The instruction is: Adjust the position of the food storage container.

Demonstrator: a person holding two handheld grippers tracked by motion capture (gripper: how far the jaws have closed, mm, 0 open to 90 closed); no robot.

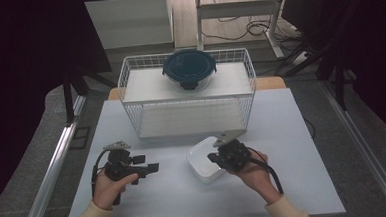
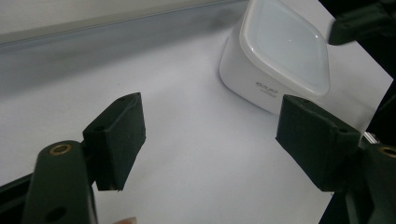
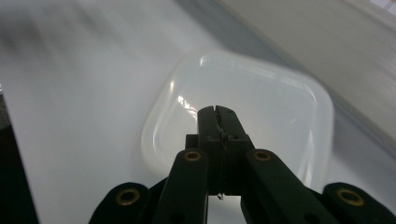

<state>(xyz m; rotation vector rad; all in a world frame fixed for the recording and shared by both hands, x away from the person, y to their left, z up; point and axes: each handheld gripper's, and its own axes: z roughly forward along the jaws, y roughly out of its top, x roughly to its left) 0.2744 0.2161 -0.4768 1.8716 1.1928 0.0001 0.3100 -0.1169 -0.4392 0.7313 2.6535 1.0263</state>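
Note:
A white square container (image 1: 202,164) with rounded corners sits on the white table (image 1: 176,199), right of centre. In the left gripper view the white container (image 2: 280,51) lies ahead to the upper right. My right gripper (image 1: 212,157) hovers just over the container's right side. Its jaws are shut with nothing between them, as the right gripper (image 3: 218,112) shows above the pale container (image 3: 280,107). My left gripper (image 1: 148,163) is held to the left of the container and points toward it. The left gripper (image 2: 210,112) stands open and holds nothing.
A white wire basket (image 1: 129,82) with two shelves stands at the back of the table. A round container with a dark blue lid (image 1: 189,67) rests on its upper shelf. Bare table surface lies in front of both hands.

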